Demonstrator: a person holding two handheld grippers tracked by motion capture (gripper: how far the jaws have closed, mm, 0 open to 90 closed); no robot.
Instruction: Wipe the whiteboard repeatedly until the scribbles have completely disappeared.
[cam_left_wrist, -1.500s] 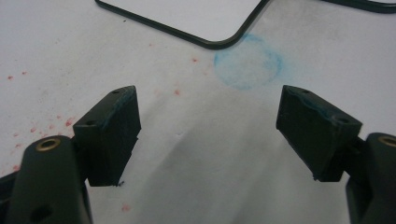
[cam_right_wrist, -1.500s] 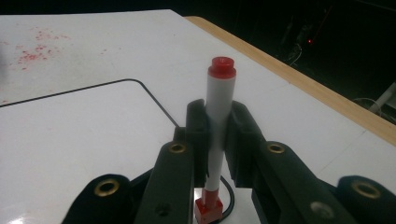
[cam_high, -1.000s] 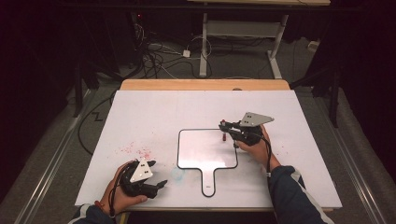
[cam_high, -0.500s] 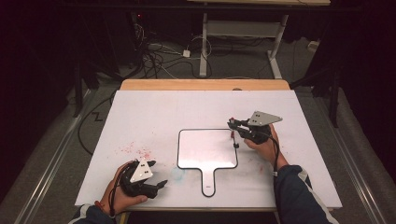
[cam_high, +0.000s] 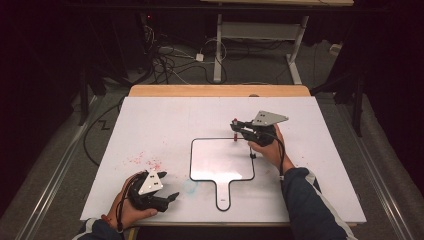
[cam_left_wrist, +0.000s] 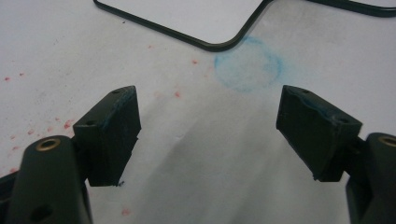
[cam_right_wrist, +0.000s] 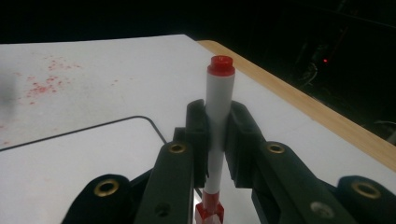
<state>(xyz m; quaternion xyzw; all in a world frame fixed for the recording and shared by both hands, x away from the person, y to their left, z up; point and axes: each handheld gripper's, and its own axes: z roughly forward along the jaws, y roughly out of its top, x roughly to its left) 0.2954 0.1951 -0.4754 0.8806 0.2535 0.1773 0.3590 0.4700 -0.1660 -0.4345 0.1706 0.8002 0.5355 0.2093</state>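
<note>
Holding a red marker (cam_right_wrist: 218, 107) in my right tongs (cam_high: 240, 129) over the whiteboard (cam_high: 220, 160).
My left tongs (cam_high: 167, 197), at 7 o'clock on the worktop (cam_high: 150, 120), stand wide and empty.

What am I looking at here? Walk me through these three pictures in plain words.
A person sits at a white-covered table with a hand-held two-jaw gripper in each hand. One camera looks down from above; the other two ride on the grippers and look along their black jaws. A small handled whiteboard lies on the table, with red specks and a blue smudge beside it. The right gripper is shut on a red-capped marker at the board's far edge. The left gripper is open, holding nothing.
</note>
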